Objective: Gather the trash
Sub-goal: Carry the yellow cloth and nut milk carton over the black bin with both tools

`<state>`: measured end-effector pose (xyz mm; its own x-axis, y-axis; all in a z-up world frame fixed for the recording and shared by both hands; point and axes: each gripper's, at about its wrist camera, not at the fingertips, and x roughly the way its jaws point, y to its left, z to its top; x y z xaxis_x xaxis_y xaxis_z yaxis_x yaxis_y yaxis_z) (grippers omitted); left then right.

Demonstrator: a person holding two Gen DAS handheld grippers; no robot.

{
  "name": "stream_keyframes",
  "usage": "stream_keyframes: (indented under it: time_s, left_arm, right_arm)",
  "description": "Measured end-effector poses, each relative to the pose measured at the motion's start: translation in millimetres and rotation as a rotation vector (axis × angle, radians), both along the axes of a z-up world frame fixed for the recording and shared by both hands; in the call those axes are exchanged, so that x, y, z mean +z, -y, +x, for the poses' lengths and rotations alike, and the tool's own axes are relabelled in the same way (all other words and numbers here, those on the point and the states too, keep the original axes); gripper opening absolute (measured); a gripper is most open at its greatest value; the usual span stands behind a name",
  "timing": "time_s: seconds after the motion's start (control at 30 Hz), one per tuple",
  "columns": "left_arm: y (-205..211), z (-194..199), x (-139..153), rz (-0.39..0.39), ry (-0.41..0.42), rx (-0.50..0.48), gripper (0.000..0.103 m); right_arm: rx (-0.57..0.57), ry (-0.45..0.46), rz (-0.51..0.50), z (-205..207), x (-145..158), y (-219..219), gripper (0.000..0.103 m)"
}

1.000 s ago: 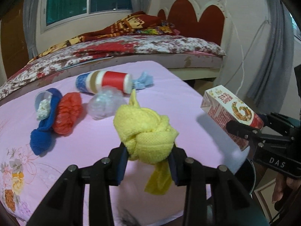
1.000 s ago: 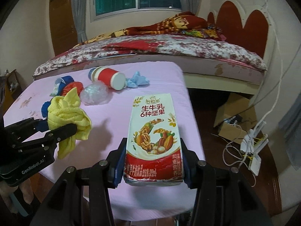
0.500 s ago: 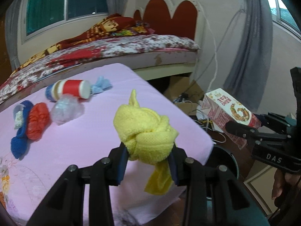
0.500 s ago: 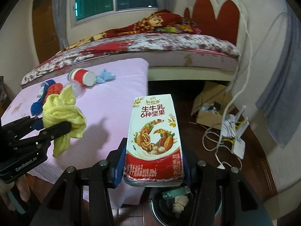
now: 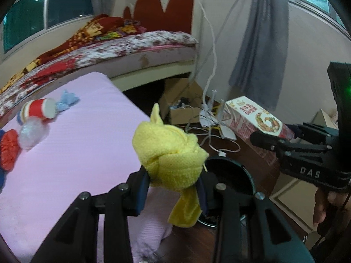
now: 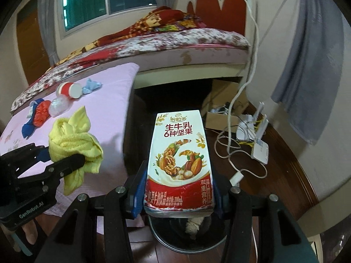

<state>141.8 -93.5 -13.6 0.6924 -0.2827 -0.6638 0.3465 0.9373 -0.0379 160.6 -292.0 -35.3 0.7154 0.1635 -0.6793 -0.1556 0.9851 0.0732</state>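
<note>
left wrist view: left gripper [image 5: 173, 188] clamped on the knotted yellow cloth [image 5: 169, 151]. view has swung off the pink table [image 5: 76, 153]; the black bin [image 5: 232, 175] now sits just beyond the cloth, so drop-off looks near.

right wrist view: right gripper [image 6: 177, 199] squeezes the milk carton [image 6: 178, 164], now above the bin [image 6: 186, 234], white scrap inside. other trash is left on the table [image 6: 114, 120].

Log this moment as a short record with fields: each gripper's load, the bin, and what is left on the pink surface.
left gripper: shut on yellow cloth
right gripper: shut on milk carton
bin: black, on the floor beside the pink surface, some white trash visible inside
pink surface: holds paper cup, light blue wad, clear plastic ball, red wad
carton position: directly above the bin in the right wrist view
</note>
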Motion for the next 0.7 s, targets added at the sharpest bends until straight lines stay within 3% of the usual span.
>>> stream_keyframes:
  time_s: [0.23,0.7]
  left_arm:
    - [34.7,-2.9,-14.7,0.016,-0.039,-0.093,0.039]
    - [75.7,-8.9,-60.8,0.039,-0.151,-0.208,0.039]
  right_arm:
    - [-0.045,-0.036,-0.003,-10.5,-16.6,34.9,0.052]
    - [-0.052,-0.160,-0.001,-22.4,-86.6,75.9,0.052]
